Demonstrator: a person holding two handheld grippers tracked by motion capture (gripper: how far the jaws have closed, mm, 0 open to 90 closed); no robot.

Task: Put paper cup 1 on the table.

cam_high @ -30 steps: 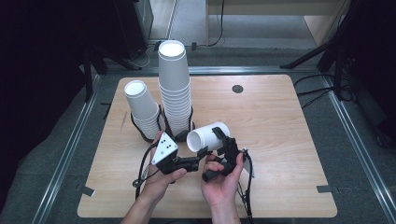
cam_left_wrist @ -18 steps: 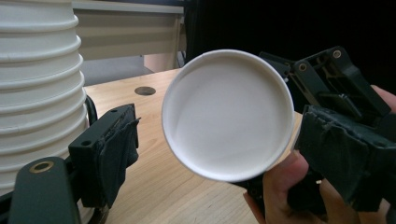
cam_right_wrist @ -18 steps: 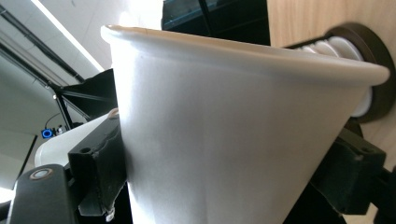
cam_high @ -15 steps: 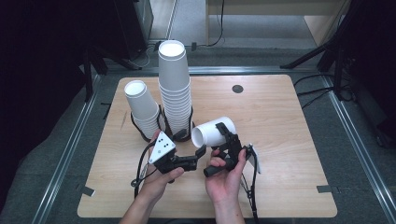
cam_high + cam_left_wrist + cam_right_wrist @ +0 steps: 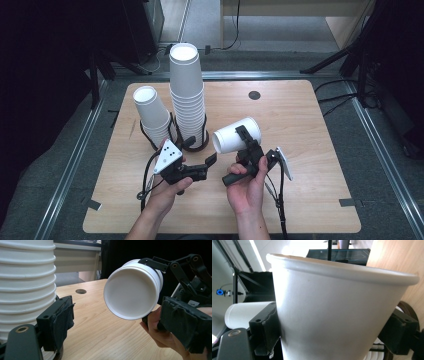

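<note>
The right gripper (image 5: 243, 145) fingers clamp a cup (image 5: 234, 136), tipped above the bench (image 5: 310, 130), at five o'clock from the stack (image 5: 187, 97). Left gripper (image 5: 207, 164) fingers gape empty. Light, crushable paper, I'd say; grip gently mid-wall.

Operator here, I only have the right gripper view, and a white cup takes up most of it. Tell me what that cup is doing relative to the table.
Observer: The cup is off the table, lying sideways in the right gripper, mouth toward the left gripper.
Operator: Report the left gripper's jaws.
Observer: Open, with nothing between them; the cup sits beyond them in the left gripper view.
Operator: Tell me what else is on the table.
Observer: A tall stack of cups and a shorter stack, each standing in a black wire holder, left of centre.
</note>
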